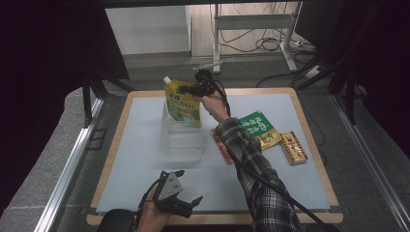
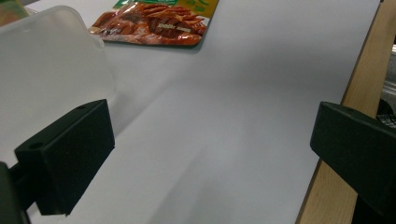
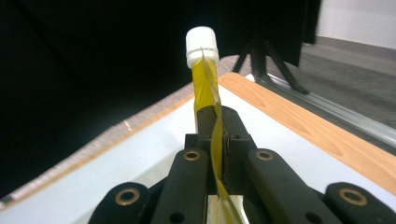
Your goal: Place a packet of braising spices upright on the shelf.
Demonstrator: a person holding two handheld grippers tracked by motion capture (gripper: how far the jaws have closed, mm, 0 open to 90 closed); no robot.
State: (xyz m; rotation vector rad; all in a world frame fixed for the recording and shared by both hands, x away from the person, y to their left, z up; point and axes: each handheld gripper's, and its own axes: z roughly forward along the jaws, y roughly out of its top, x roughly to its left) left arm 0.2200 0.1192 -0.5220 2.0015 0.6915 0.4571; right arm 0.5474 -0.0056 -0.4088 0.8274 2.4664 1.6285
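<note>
**High view: yellow pouch hangs over the clear box**

High view has it: the yellow spouted refill pouch with the white screw cap [image 1: 182,100] hangs in the air at the far middle of the table, directly above the clear, frosted plastic container [image 1: 181,137] standing on the pale grey mat [image 1: 270,179]. The right gripper [image 1: 199,89] has its jaws pinched tight on the pouch's upper edge, and the right gripper view confirms it, with the thin yellow film squeezed between the black jaws and the cap [image 3: 201,45] poking out beyond them.

My read: the pouch is heading into that container. To do it well, keep the pinch firm, let the pouch hang plumb, centre its bottom edge over the opening, then lower straight and release only once it is supported.

Its long axis runs near vertical, cap at the upper left corner, base pointing down at the container.

Near the table's front edge, the left gripper [image 1: 180,198] rests with its jaws wide apart on nothing. Right of the container lie a red snack packet [image 1: 223,147], a green-and-gold packet [image 1: 261,128] overlapping it and a small gold-and-red box [image 1: 294,148] just beside that.
</note>
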